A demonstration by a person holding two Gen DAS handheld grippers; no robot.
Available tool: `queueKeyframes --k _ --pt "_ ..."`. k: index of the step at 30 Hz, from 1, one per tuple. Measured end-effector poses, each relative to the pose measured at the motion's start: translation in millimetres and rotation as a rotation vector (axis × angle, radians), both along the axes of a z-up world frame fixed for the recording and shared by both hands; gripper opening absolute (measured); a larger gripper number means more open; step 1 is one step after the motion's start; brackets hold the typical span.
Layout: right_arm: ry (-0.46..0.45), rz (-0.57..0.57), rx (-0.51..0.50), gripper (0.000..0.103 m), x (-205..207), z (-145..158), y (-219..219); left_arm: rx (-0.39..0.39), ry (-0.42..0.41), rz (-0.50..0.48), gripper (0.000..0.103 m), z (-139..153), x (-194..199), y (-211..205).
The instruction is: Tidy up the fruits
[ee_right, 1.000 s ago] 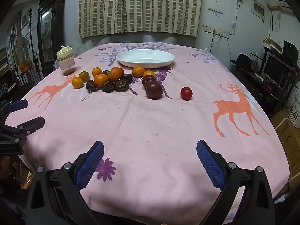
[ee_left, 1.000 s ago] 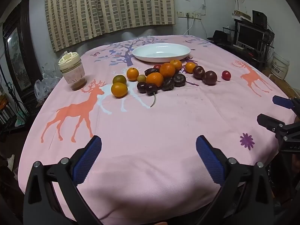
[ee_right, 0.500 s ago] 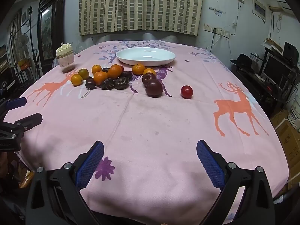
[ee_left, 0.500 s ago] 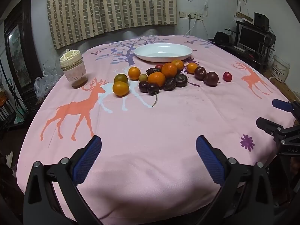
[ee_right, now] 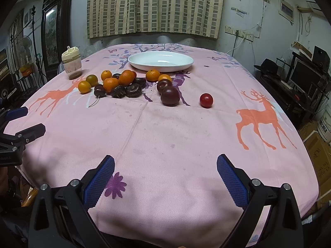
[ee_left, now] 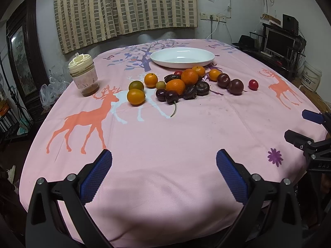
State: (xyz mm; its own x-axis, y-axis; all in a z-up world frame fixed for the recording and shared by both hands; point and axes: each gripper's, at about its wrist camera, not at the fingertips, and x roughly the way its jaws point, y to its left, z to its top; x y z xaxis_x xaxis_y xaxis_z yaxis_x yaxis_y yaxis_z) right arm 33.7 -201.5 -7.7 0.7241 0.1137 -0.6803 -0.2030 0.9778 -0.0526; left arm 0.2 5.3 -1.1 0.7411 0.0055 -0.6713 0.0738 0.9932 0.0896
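A pile of fruit lies mid-table: several oranges (ee_left: 175,86), dark plums (ee_left: 235,86), dark wrinkled fruits (ee_left: 202,87), a stemmed cherry (ee_left: 172,97) and a red cherry tomato (ee_left: 253,84). Behind it stands an empty white plate (ee_left: 182,57). In the right wrist view the plate (ee_right: 161,61), a plum (ee_right: 170,96) and the tomato (ee_right: 206,100) show. My left gripper (ee_left: 164,175) is open and empty over the near table edge. My right gripper (ee_right: 165,177) is open and empty, also near the front edge, far from the fruit.
A lidded jar (ee_left: 83,74) stands at the table's left side. The pink deer tablecloth (ee_left: 165,136) covers the table. Shelves with a monitor (ee_left: 279,41) stand right; a dark framed cabinet (ee_left: 22,57) stands left.
Both grippers have drifted slightly forward and upward, so the fruit sits a little lower in view. Both stay open.
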Motion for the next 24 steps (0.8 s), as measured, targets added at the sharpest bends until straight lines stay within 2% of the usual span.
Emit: queueKeyframes --k 24 --pt "0.004 0.003 -0.002 0.099 -0.7 -1.5 2.0 -0.01 0.013 -0.002 0.099 -4.7 -1.3 6.4"
